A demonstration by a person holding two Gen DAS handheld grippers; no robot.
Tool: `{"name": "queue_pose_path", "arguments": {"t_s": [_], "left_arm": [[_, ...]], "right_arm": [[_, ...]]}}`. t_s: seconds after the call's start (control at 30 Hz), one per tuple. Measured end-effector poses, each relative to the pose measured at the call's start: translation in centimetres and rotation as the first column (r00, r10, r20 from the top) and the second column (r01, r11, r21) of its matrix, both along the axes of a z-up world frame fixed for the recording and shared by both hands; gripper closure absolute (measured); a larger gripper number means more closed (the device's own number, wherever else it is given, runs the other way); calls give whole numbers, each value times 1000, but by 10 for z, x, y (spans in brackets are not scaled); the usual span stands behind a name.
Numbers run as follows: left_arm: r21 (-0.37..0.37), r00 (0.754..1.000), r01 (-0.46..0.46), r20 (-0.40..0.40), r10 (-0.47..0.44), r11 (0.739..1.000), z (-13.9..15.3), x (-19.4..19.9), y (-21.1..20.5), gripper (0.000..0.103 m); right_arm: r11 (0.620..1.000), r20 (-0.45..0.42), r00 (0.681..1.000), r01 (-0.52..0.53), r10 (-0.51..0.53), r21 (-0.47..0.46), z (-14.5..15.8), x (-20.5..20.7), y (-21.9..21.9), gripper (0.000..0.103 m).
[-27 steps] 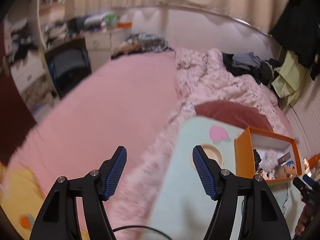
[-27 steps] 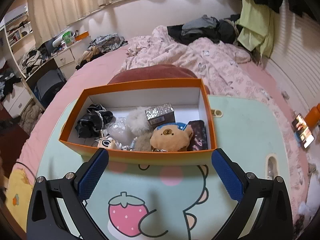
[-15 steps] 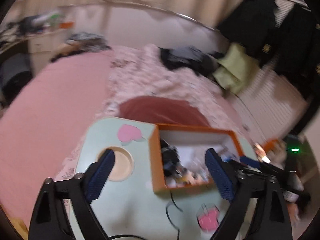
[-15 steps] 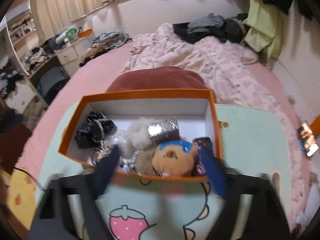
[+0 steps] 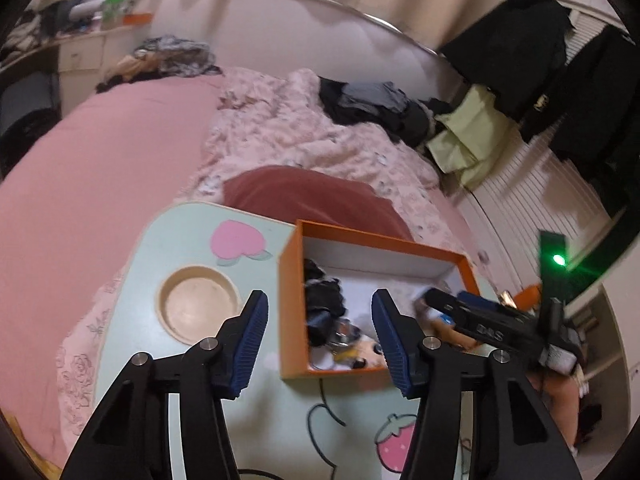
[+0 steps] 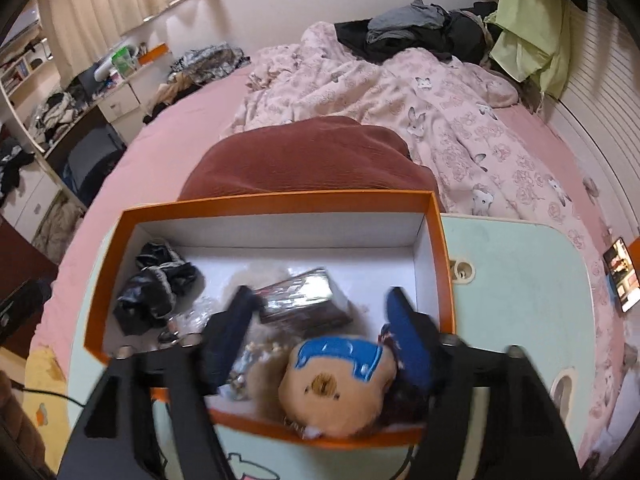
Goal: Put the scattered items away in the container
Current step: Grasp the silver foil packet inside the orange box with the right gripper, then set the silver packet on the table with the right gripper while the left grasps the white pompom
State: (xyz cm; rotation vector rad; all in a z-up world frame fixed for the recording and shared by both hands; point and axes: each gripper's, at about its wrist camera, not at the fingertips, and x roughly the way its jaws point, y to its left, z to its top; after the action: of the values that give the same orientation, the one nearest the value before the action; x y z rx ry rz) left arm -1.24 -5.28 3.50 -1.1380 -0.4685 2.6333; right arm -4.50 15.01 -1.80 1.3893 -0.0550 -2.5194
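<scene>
I am steering two handheld grippers over a pale mint worktop [image 5: 280, 420] printed with a pink strawberry, which stands on a pink bed [image 5: 100, 168].

The left gripper [image 5: 318, 332] has its blue-padded fingers [image 5: 250, 336] spread apart with nothing between them. Just ahead of them sits the open orange cardboard box with a white inside [image 5: 291, 304], its near left corner framed in the gap. Left of these fingers is a round tan cup recess [image 5: 198, 305] sunk into the worktop.

The right gripper [image 6: 320, 340] reaches down into the same box [image 6: 276, 202]. Its fingers [image 6: 408, 340] are apart, and they are motion-blurred. A tan plush bear head with a blue cap [image 6: 340, 384] lies between and just below them; I cannot tell whether the pads touch it. Beyond the fingers lie a shiny dark foil-wrapped packet [image 6: 304, 304] and, to their left, a crumpled black cloth [image 6: 154, 288].

I judge the box is kept near the worktop's front edge so both grippers can reach in easily. No loose item shows on the bare worktop, so the tidying looks nearly finished, with the bear apparently the piece now being dealt with.
</scene>
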Motion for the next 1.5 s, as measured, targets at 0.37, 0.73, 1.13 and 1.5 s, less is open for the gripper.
{"name": "queue_pose_path", "arguments": {"t_s": [0.37, 0.73, 1.13, 1.5], "left_arm": [[2, 999, 24, 38, -24, 1000, -4, -1, 4, 50], [-58, 993, 94, 80, -89, 994, -6, -13, 46, 50], [-294, 971, 180, 205, -122, 939, -33, -79, 145, 44], [-343, 955, 196, 280, -99, 919, -60, -94, 153, 44]], "right_arm": [[993, 23, 997, -77, 76, 87, -9, -2, -15, 25], [992, -92, 996, -23, 11, -127, 22, 10, 24, 61], [939, -181, 982, -109, 51, -327, 30, 124, 82, 61], [943, -113, 992, -95, 61, -318, -34, 119, 56, 61]]}}
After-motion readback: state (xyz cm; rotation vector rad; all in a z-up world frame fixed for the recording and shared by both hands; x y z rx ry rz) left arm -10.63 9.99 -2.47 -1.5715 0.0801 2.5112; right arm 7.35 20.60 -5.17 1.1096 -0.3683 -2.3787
